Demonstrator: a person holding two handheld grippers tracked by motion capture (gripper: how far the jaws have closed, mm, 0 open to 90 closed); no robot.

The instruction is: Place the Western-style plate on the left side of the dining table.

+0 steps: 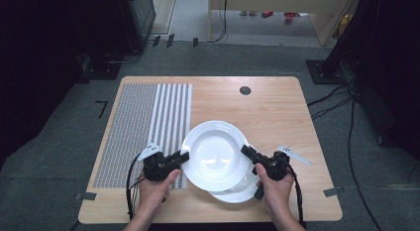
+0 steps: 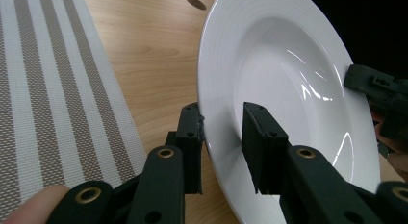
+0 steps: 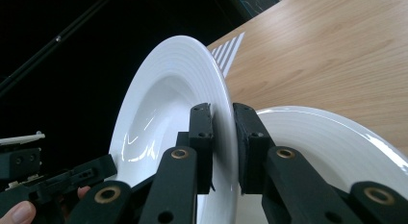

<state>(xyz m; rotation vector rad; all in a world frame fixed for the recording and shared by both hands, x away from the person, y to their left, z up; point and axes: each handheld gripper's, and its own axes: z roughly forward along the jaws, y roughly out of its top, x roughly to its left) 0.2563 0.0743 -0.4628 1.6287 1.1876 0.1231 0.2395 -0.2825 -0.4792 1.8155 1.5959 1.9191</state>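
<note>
A white deep plate (image 1: pixel 215 154) is held over the table between both grippers. My left gripper (image 1: pixel 183 156) grips its left rim, with one jaw under the rim and one inside the bowl (image 2: pixel 288 65). On the right rim, my right gripper (image 1: pixel 246 151) is shut tight, its jaws clamping the plate's edge (image 3: pixel 159 104). A second white plate (image 1: pixel 237 194) lies on the wood beneath, partly covered by the held one, and shows past the right jaw (image 3: pixel 327 142).
A grey and white striped placemat (image 1: pixel 143 127) covers the left part of the wooden table (image 1: pixel 277 107). A dark round hole (image 1: pixel 245 90) sits near the far edge. Cables and dark stands ring the table on the floor.
</note>
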